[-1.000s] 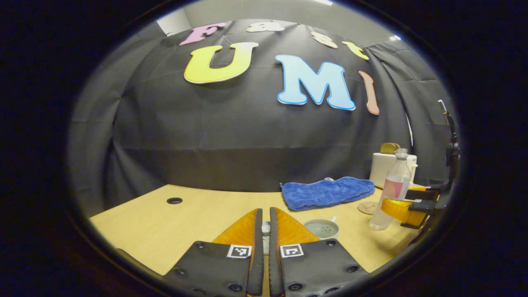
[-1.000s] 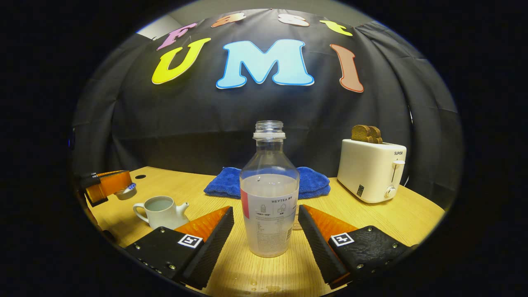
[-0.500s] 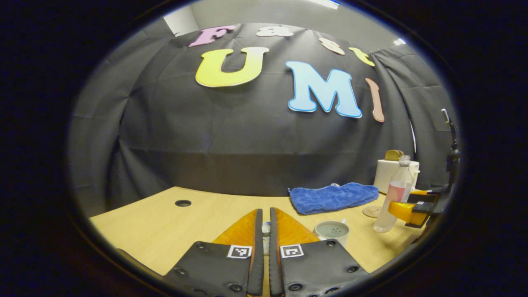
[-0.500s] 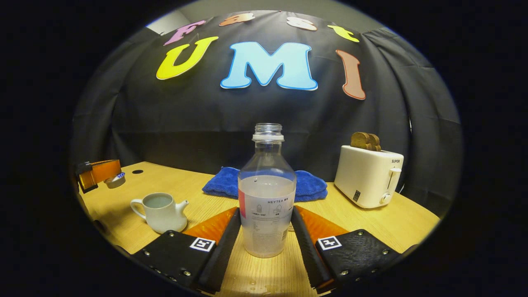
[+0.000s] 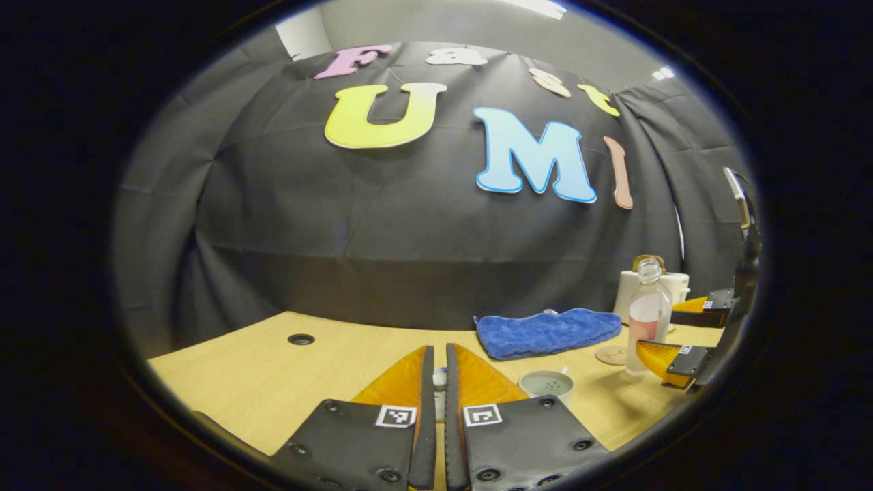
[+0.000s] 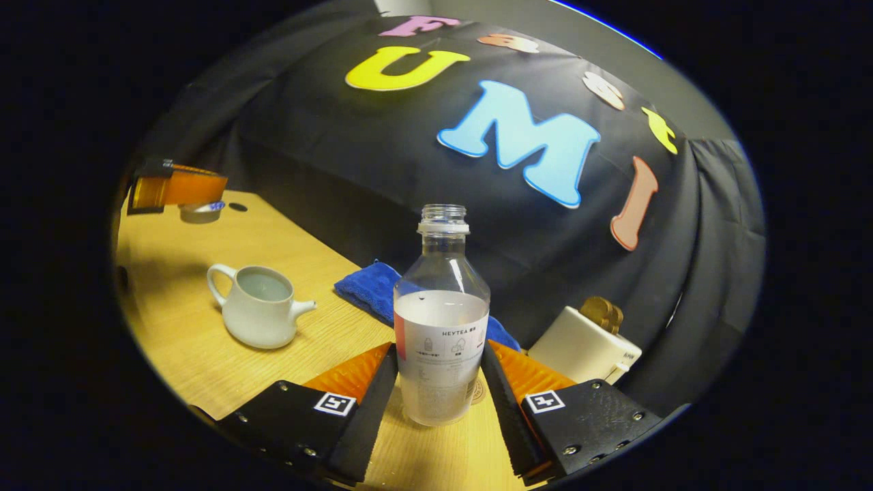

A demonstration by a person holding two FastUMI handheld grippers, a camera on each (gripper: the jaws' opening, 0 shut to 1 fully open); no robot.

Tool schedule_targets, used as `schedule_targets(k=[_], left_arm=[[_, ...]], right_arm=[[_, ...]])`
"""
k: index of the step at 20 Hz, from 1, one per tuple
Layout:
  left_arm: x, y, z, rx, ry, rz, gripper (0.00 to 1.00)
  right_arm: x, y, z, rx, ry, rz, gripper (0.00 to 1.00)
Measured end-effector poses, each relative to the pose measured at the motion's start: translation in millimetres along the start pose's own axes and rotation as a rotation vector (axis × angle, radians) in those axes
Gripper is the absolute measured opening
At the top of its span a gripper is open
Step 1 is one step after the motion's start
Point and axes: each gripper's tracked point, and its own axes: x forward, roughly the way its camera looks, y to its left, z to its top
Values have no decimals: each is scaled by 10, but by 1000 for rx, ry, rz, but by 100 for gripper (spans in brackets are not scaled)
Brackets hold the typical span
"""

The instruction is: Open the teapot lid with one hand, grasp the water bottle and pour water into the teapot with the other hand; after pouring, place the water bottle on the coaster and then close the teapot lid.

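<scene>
In the right gripper view my right gripper (image 6: 438, 350) is shut on the clear, uncapped water bottle (image 6: 442, 320), half full, with both fingers pressing its lower body. The white teapot (image 6: 256, 308) stands open on the table to the left, liquid showing inside. Farther left my left gripper (image 6: 179, 193) holds the teapot lid (image 6: 201, 213) above the table. In the left gripper view my left gripper (image 5: 440, 351) is shut on the lid (image 5: 440, 379). The open teapot (image 5: 547, 383) sits just right of it, and beyond are the bottle (image 5: 646, 317) and the round coaster (image 5: 611, 354).
A blue towel (image 5: 549, 331) lies at the back of the wooden table (image 5: 273, 382), and a white toaster (image 6: 580, 344) with bread stands to its right. A cable hole (image 5: 301, 339) is at the far left. The coaster's edge (image 6: 479, 391) peeks from behind the bottle.
My right gripper closed its fingers onto the bottle, and its view has since rolled, so the table now slants. My left gripper kept the lid and drew slightly away from the teapot.
</scene>
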Motion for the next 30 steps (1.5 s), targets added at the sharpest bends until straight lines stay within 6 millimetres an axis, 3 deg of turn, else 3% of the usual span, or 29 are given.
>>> schedule_targets(k=[6, 12, 19, 30], left_arm=[[-21, 60, -13, -5, 4, -3, 14], [-6, 43, -103, -20, 25, -31, 11], [-20, 87, -41, -38, 7, -31, 14], [8, 118, -151, -53, 25, -28, 14]], right_arm=[[91, 103, 117, -329, -46, 35, 75], [228, 64, 179, -696, -81, -7, 75], [337, 164, 244, -922, -110, 11, 75], [363, 225, 349, -1242, -191, -16, 75]])
